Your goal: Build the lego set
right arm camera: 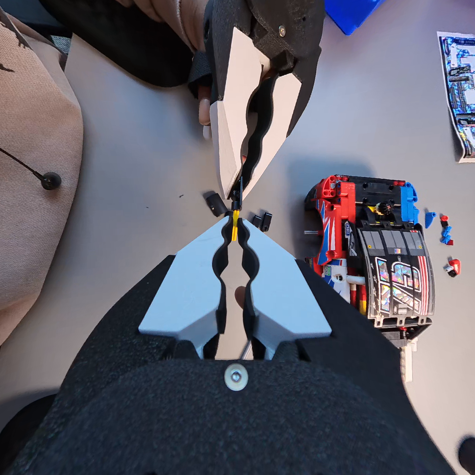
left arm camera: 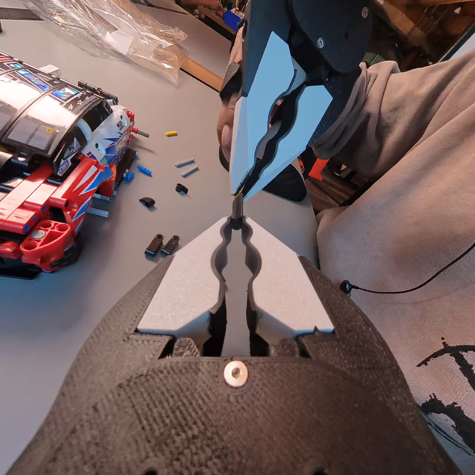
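Observation:
My left gripper [left arm camera: 236, 220] is shut on a small black connector [left arm camera: 237, 208]. My right gripper [right arm camera: 234, 220] is shut on a short yellow axle [right arm camera: 234, 229]. The two grippers meet tip to tip above the grey table, and the axle's end touches the connector [right arm camera: 237, 199]. The right gripper [left arm camera: 240, 196] reaches down from the top of the left wrist view, and the left gripper [right arm camera: 235, 196] does the same in the right wrist view. The red, white and blue lego car [left arm camera: 51, 167] stands on the table to the left; it also shows in the right wrist view [right arm camera: 372, 257].
Loose parts lie by the car: a yellow piece [left arm camera: 171, 133], grey axles [left arm camera: 184, 162], a blue pin [left arm camera: 144, 170], black connectors [left arm camera: 162, 245], small red and blue pieces [right arm camera: 446, 231]. Plastic bags [left arm camera: 115, 33] lie far back. A printed sheet [right arm camera: 462, 97] lies at right. A person's beige sweatshirt [left arm camera: 398, 231] is close. Left and right tips are no more than a few centimetres apart. The blue pin [left arm camera: 144, 170] is about 15 cm from both grippers' fingertips.

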A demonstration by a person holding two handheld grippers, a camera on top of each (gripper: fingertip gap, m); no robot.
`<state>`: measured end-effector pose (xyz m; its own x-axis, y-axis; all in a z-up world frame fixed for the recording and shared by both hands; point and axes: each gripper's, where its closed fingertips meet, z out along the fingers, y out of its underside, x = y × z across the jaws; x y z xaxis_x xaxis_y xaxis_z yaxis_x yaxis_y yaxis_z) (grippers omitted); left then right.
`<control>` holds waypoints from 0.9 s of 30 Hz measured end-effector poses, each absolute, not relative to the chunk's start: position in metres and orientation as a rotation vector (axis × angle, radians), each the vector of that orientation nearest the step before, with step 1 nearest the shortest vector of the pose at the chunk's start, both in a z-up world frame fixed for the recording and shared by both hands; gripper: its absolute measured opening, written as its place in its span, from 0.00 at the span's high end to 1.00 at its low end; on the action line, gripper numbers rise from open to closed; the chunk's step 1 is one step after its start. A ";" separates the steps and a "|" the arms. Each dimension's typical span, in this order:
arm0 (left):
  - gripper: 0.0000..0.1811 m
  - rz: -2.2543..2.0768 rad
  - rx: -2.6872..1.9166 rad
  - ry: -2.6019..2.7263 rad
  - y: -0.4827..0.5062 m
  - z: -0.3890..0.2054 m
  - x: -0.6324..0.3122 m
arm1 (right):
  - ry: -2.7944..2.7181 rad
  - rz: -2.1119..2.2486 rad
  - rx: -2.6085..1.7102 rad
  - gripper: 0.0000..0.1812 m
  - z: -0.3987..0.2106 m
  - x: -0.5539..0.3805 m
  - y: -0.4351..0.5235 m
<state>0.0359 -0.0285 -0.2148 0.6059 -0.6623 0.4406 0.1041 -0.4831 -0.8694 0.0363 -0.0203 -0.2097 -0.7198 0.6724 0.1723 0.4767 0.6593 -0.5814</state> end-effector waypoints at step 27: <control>0.98 -1.345 -1.896 0.199 -0.030 -0.215 0.042 | -2.462 0.683 -0.740 1.00 -0.213 0.040 -0.024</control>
